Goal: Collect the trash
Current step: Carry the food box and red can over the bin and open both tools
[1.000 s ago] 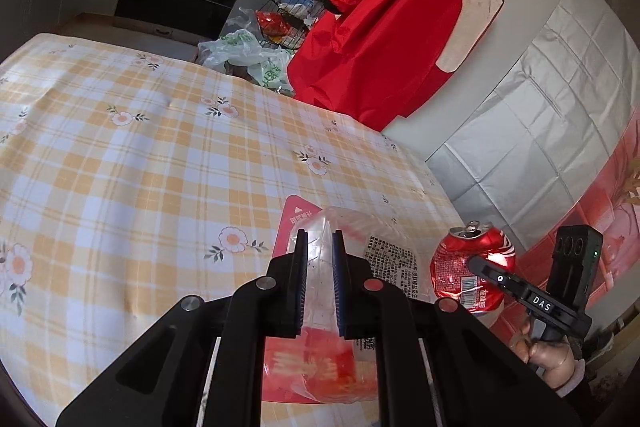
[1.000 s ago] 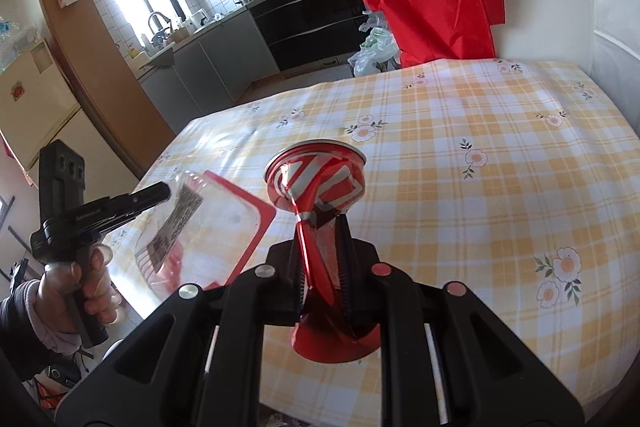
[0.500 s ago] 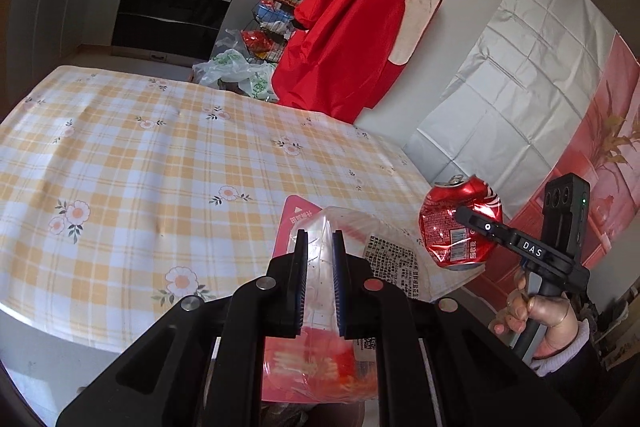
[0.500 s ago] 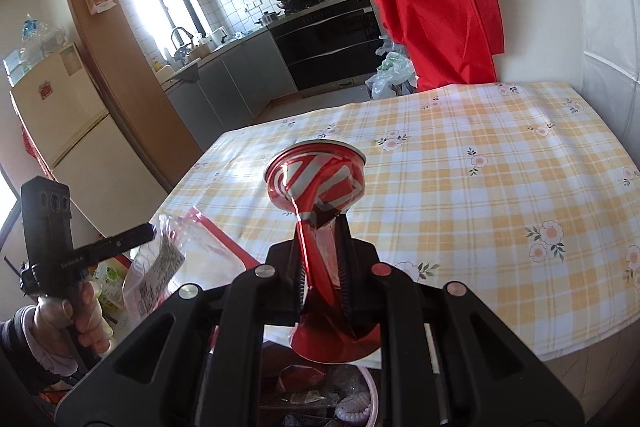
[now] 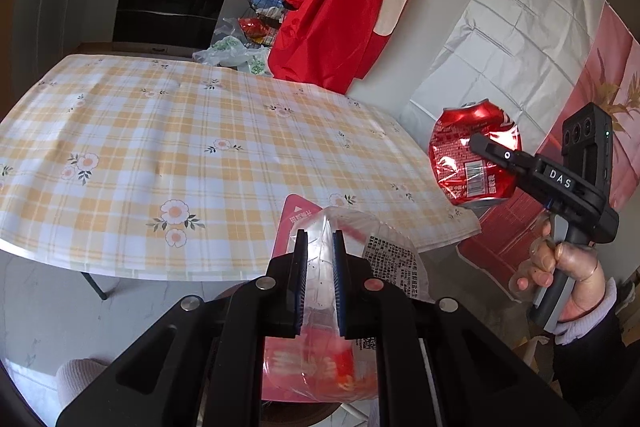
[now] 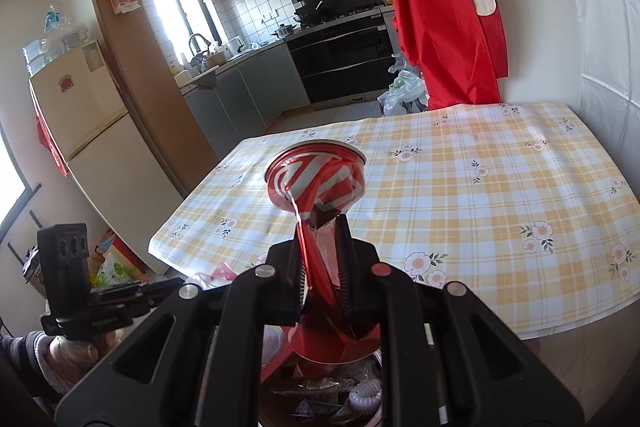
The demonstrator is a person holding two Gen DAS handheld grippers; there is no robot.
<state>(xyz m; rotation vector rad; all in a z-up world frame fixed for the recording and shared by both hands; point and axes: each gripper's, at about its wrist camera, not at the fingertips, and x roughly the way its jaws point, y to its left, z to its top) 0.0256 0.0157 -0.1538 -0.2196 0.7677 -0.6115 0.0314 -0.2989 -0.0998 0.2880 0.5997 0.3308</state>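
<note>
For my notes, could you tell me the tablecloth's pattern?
Orange-and-white plaid tablecloth with small flowers; left wrist view.

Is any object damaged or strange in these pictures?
Yes. The red can in the right gripper is crushed: its middle is squeezed flat between the jaws. The left gripper holds a crumpled plastic wrapper.

Both grippers (image 5: 320, 239) (image 6: 323, 227) clamped, fingers (image 5: 301, 267) nearly together

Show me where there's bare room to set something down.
The whole checked tablecloth is bare, from the near edge to the red cloth at the wall. It is crowded in the bin under the crushed can.
</note>
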